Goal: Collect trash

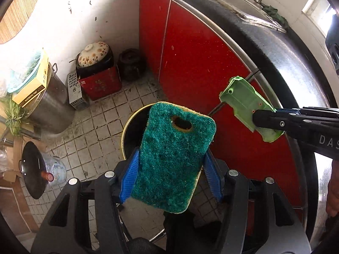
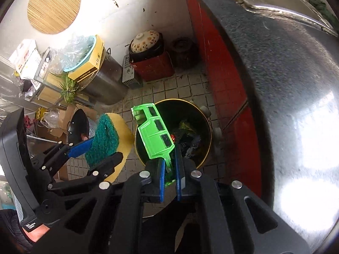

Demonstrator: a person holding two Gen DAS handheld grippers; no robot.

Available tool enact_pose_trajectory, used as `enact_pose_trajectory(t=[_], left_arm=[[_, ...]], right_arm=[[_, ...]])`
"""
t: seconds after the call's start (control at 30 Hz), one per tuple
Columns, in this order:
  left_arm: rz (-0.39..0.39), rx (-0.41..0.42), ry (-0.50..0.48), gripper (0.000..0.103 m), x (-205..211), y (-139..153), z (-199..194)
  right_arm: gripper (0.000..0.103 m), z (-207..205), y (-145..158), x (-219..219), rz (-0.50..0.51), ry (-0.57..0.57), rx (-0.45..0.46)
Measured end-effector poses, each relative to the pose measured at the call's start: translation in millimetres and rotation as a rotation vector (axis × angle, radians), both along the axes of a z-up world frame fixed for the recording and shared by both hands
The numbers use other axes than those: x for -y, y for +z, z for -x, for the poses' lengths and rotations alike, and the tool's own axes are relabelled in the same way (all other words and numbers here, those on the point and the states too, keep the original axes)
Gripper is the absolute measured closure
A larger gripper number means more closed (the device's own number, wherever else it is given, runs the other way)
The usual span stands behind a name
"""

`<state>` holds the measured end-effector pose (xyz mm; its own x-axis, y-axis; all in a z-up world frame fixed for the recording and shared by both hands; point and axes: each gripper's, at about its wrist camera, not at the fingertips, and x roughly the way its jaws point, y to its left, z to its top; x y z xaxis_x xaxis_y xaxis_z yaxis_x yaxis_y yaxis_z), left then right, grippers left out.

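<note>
The green scouring sponge (image 1: 172, 156) is pinched in the left claw (image 1: 171, 169), and the green toy-car shell (image 2: 154, 133) in the tightly pressed right claw (image 2: 170, 177). Both hang over the black bin (image 2: 203, 148) just below, rubbish already inside; dropping remains. The right claw's arm reads "DAS"; a yellow box (image 1: 31, 89) beyond reads roughly "KAOGAO".

Tiled floor (image 2: 186, 89) bears black bin (image 2: 208, 135), red box (image 2: 154, 68)
</note>
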<state>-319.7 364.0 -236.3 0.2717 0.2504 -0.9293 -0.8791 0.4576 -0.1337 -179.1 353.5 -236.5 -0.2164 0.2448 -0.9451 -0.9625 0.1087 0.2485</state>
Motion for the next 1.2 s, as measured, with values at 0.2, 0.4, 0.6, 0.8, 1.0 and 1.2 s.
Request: enact_pose_trajectory(t=[0.2,0.4,0.6,0.8,1.0,1.2], left_arm=[[0.012,-0.029,-0.004,0.023,-19,-27,3],[0.028,-0.016,0.021,0.019,-25,-31,9],[0.006,-0.018,0.006,0.018,-19,-16,6],[-0.073,-0.030,-0.056,0.009,1,31,-24],[-0.154,0.036,-0.264,0.007,42,94,-100],[-0.162,0.136,-0.559,0.007,115,151,-213]], right_arm=[[0.059,11,-30,-29,0.070,0.029,-0.004],[0.027,10,-32,-32,0.050,0.038,-0.008],[0.026,1,-17,-20,0.041,0.020,-0.015],[0.015,-28,38,28,-0.047,-0.040,0.011],[0.008,-95,113,138,-0.150,-0.247,0.113],[0.007,-167,171,291,-0.197,-0.609,0.256]])
